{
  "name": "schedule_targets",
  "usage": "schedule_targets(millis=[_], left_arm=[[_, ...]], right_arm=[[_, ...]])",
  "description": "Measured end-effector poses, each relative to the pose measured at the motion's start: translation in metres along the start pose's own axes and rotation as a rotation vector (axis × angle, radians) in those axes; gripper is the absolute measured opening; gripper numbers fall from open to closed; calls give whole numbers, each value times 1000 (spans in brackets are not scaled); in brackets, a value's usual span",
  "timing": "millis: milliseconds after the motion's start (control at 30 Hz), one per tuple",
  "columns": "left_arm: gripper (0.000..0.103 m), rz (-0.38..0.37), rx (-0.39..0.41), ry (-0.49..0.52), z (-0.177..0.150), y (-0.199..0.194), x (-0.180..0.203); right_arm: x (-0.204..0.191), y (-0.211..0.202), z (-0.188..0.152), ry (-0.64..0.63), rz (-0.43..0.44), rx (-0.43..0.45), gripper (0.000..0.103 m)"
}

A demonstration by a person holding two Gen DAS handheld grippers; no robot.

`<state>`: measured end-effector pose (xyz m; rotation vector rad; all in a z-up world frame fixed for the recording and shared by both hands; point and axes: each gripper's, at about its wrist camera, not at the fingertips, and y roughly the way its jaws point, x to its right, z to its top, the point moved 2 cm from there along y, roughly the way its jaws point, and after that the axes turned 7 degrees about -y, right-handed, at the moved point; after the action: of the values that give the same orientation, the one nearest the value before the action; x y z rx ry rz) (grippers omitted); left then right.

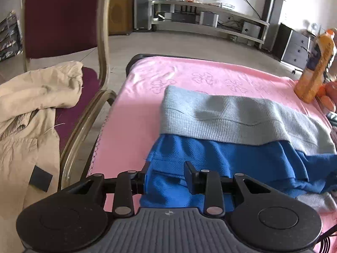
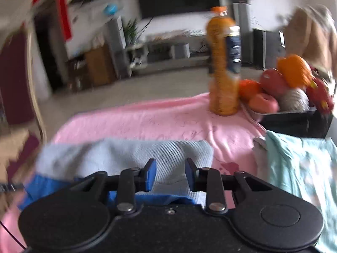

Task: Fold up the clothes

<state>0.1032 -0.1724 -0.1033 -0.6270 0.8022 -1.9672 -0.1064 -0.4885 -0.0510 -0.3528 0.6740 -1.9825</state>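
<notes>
A folded garment lies on the pink table cover (image 1: 134, 105). Its grey ribbed part (image 1: 231, 116) rests over a blue part (image 1: 242, 160). My left gripper (image 1: 167, 167) hovers at the blue part's near left corner, jaws apart, with blue cloth showing in the gap and neither pad pressing on it. In the blurred right wrist view, my right gripper (image 2: 170, 167) is over the grey part (image 2: 126, 154) near its right end, open with nothing pinched. A strip of blue (image 2: 42, 183) shows to its left.
An orange drink bottle (image 2: 224, 63) stands at the far right of the cover, beside a black tray (image 2: 294, 124) of fruit. A mint green garment (image 2: 305, 168) lies to the right. Left of the table, a maroon chair (image 1: 63, 16) holds a beige jacket (image 1: 31, 116).
</notes>
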Motion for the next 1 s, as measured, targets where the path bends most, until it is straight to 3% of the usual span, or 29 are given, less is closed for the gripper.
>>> schedule_targets(millis=[67, 200, 267, 367, 533, 733, 867, 1000], left_arm=[[32, 10, -1, 6, -1, 1, 0], [32, 9, -20, -18, -1, 2, -5], [32, 8, -23, -23, -2, 1, -6], [33, -8, -27, -43, 1, -1, -8], [42, -65, -35, -121, 24, 1, -18], [43, -124, -98, -245, 51, 34, -37], [43, -151, -195, -313, 46, 56, -43], [46, -141, -194, -306, 39, 54, -41]], right_arm=[[-9, 17, -7, -58, -23, -90, 30], [-4, 46, -33, -69, -74, -357, 31], [3, 40, -37, -19, -56, -380, 31], [16, 21, -34, 85, -6, -334, 33], [38, -11, -17, 269, 89, -129, 42], [61, -2, -16, 466, 92, -130, 43], [72, 4, -22, 542, 78, -153, 44], [76, 11, -26, 575, 77, -176, 44]])
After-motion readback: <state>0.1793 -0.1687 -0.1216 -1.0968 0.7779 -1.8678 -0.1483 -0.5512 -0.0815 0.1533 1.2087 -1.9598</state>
